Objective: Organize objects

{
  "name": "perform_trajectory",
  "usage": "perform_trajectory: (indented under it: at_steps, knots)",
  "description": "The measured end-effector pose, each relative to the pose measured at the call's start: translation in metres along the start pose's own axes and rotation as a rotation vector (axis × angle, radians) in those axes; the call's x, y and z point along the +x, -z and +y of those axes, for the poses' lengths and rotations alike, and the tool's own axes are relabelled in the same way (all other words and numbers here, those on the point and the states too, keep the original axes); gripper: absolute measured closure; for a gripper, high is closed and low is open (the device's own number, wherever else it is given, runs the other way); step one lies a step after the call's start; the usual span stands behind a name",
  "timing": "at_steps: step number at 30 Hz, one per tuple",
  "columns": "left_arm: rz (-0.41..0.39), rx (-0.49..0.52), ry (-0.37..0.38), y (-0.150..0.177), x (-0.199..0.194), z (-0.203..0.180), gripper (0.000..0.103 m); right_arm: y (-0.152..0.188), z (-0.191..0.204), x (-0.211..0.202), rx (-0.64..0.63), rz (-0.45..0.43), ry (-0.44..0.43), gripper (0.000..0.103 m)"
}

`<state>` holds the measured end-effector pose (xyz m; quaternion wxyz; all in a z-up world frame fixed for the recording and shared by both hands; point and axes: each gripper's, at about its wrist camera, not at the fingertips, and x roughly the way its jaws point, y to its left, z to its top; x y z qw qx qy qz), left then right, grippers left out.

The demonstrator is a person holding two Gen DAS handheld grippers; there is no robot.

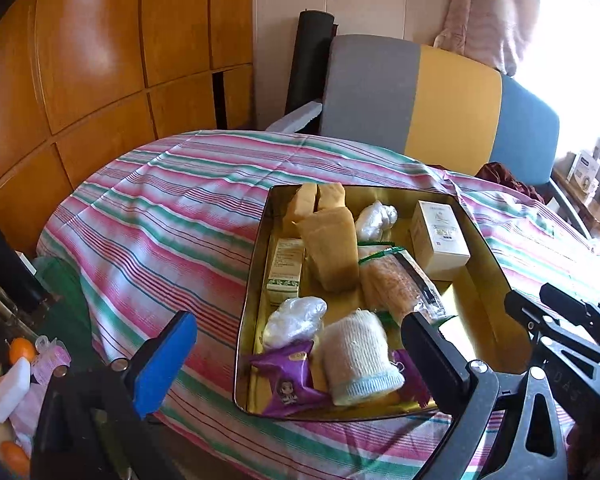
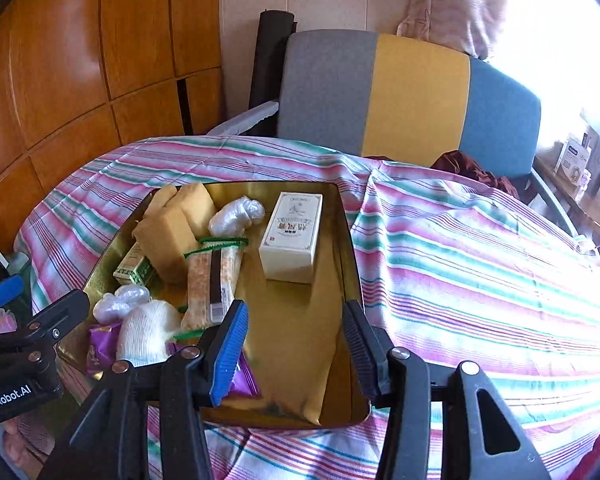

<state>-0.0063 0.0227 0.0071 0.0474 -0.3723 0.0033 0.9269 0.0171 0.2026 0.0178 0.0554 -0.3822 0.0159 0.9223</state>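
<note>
A gold tin tray (image 1: pixel 256 264) (image 2: pixel 352 264) sits on the striped cloth. It holds a white box (image 1: pixel 440 236) (image 2: pixel 294 236), tan sponge blocks (image 1: pixel 330 248) (image 2: pixel 168 236), a wrapped snack bar (image 1: pixel 396 284) (image 2: pixel 212 280), a white knit sock (image 1: pixel 358 356) (image 2: pixel 146 332), a purple packet (image 1: pixel 288 380), a small green-and-white box (image 1: pixel 286 268) and two plastic-wrapped bundles (image 1: pixel 296 320). My left gripper (image 1: pixel 300 360) hangs wide open above the tray's near left end, holding nothing. My right gripper (image 2: pixel 296 344) is open over the bare right part of the tray floor, also empty.
The striped cloth (image 2: pixel 480 264) covers the whole table. A grey, yellow and blue chair (image 1: pixel 420 96) stands behind it, with wooden cabinet doors (image 1: pixel 100 60) to the left. Oranges and small clutter (image 1: pixel 20 364) lie low on the left, and a shelf with boxes (image 2: pixel 576 160) is at the right.
</note>
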Motion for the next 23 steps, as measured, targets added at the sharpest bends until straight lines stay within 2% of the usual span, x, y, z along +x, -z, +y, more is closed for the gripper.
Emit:
perform_trajectory:
  at_steps: [23]
  knots:
    - [-0.064, 0.013, -0.017, 0.005, -0.013, -0.004, 0.0, 0.007, 0.002, 0.002, 0.004, 0.007, 0.0, 0.054]
